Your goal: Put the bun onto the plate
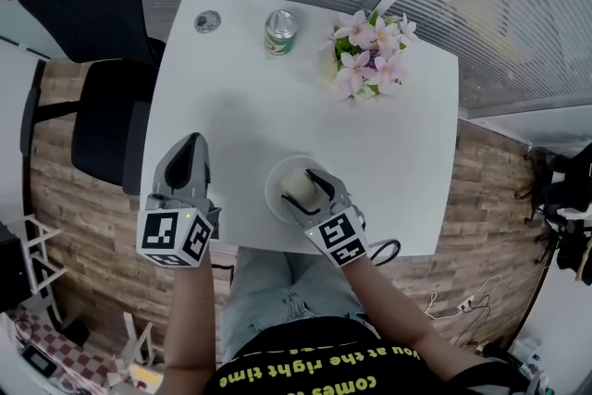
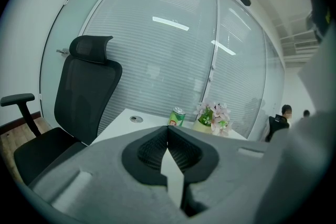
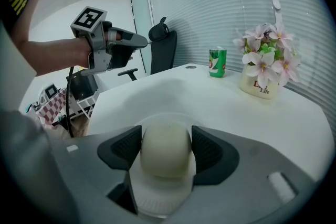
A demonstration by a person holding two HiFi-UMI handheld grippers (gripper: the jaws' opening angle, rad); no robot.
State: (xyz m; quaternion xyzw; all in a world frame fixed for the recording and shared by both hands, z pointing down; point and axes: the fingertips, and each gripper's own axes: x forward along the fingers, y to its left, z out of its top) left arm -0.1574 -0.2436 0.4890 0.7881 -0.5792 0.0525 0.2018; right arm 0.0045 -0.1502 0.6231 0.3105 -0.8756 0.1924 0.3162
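A pale round bun [image 3: 166,152] sits between the pads of my right gripper [image 3: 166,145], which is shut on it from both sides. Right under it lies a white plate [image 3: 157,198]; whether the bun rests on it I cannot tell. From the head view the bun [image 1: 298,183] and plate [image 1: 276,201] are near the table's front edge, with the right gripper [image 1: 311,187] over them. My left gripper [image 1: 191,149] hovers above the table to the left, its jaws shut on nothing [image 2: 168,132]. It also shows in the right gripper view as the left gripper [image 3: 140,40] held in the air.
A green can [image 1: 280,31] and a pot of pink flowers [image 1: 368,56] stand at the back of the white table [image 1: 231,106]. A round cable grommet [image 1: 207,21] is at the back left. A black office chair [image 1: 102,116] stands off the left edge.
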